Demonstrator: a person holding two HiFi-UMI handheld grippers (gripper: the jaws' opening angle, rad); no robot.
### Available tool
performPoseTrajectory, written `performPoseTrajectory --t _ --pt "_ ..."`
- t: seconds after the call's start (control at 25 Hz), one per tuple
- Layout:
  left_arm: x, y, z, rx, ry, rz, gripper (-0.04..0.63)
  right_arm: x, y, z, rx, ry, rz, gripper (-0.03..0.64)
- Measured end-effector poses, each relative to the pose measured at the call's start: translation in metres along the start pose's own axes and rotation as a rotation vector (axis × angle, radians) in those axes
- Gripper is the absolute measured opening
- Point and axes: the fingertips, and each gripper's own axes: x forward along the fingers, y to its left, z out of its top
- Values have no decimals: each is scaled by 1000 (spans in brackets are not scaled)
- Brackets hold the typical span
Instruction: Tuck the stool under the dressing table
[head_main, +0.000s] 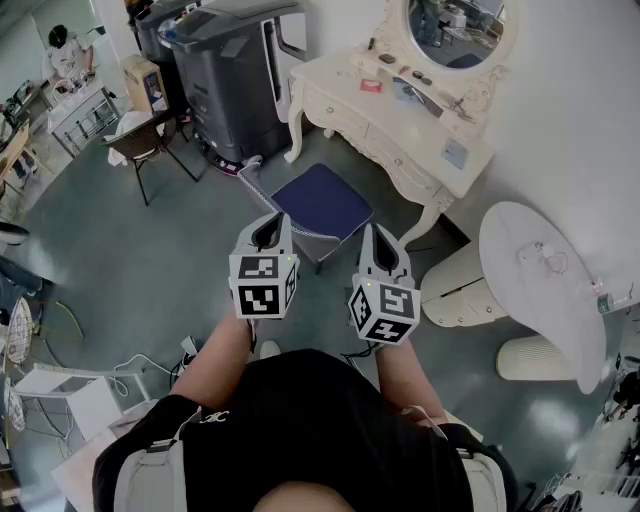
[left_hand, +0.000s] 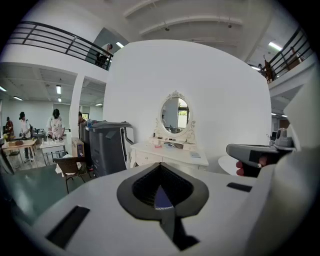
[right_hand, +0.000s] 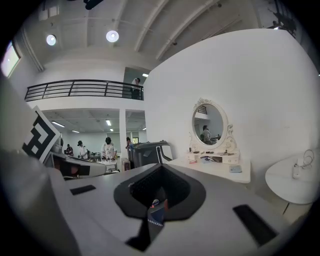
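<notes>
Closed left gripper (head_main: 270, 222) and right gripper (head_main: 375, 238) near stool (head_main: 322, 198)

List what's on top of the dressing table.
The dressing table holds a mirror at the back and small items, too small to name. Anything behind the mirror is hidden.

A: How are the two grippers held?
B: Side by side ahead of the torso (head_main: 300, 420). The left gripper (head_main: 269, 225) tips slightly downward and the right gripper (head_main: 379, 238) sits level.
A: And the jaws?
B: Both pairs are pressed together, gripping nothing. The bare forearms (head_main: 215, 362) reach forward.
</notes>
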Motion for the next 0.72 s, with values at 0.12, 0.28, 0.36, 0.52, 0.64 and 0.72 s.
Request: performPoseTrajectory --t 0.12,0.28,0.36,0.52,0.64,0.72 --pt "-2 -2 -4 -1 8 8 5 -2 -1 -3 1 14 6 6" --pt "-2 -2 -8 -7 24 7 5 -3 -3 -5 -2 26 -2 6" --pt "-2 -2 -11 -8 30 7 5 -3 -3 -6 7 26 4 6" --pt "-2 -1 -15 -14 37 5 5 -1 0 -11 18 44 9 6" --pt "-2 2 -17 -14 43 2 5 3 5 -15 3 63 10 6" --pt "-3 5 -19 -16 49 0 5 5 11 -18 -5 74 15 6"
